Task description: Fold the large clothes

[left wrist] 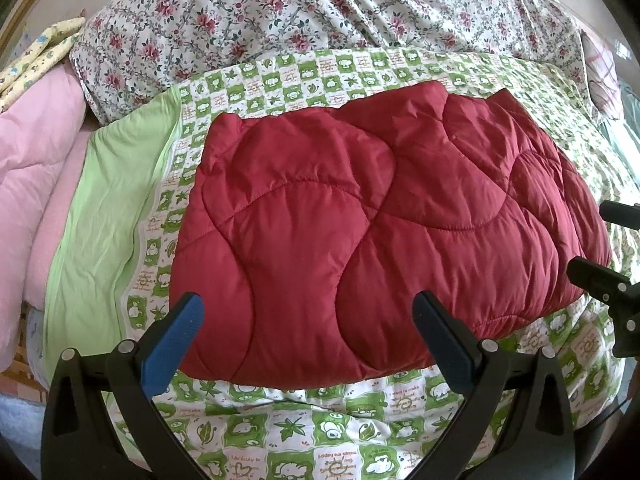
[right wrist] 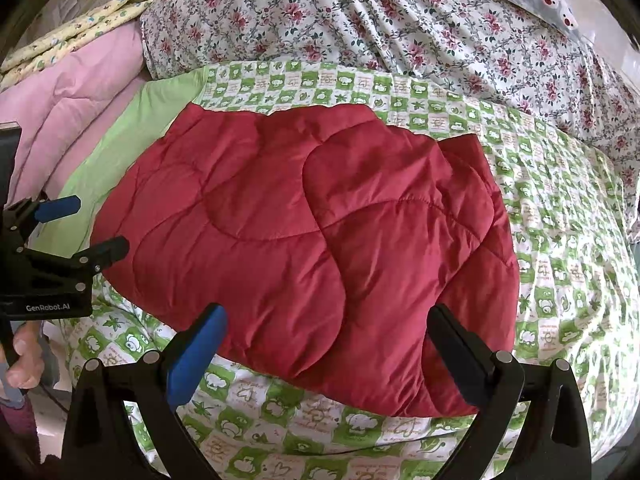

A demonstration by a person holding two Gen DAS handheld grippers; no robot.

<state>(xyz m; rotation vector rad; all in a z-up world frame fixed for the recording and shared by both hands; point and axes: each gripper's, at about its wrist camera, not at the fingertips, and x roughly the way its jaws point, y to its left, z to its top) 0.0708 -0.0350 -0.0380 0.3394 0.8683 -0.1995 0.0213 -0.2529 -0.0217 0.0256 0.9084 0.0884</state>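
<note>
Lying folded on the green-checked bed cover (left wrist: 360,68), the red quilted coat (left wrist: 360,216) runs its long axis left to right just ahead of both spread, empty tools, left tool (left wrist: 308,340) and right tool (right wrist: 328,356) equally near.

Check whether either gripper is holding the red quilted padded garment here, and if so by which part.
Nothing is held. The left gripper and right gripper are both open, with the red quilted padded garment lying folded on the green-and-white patterned sheet.
</note>
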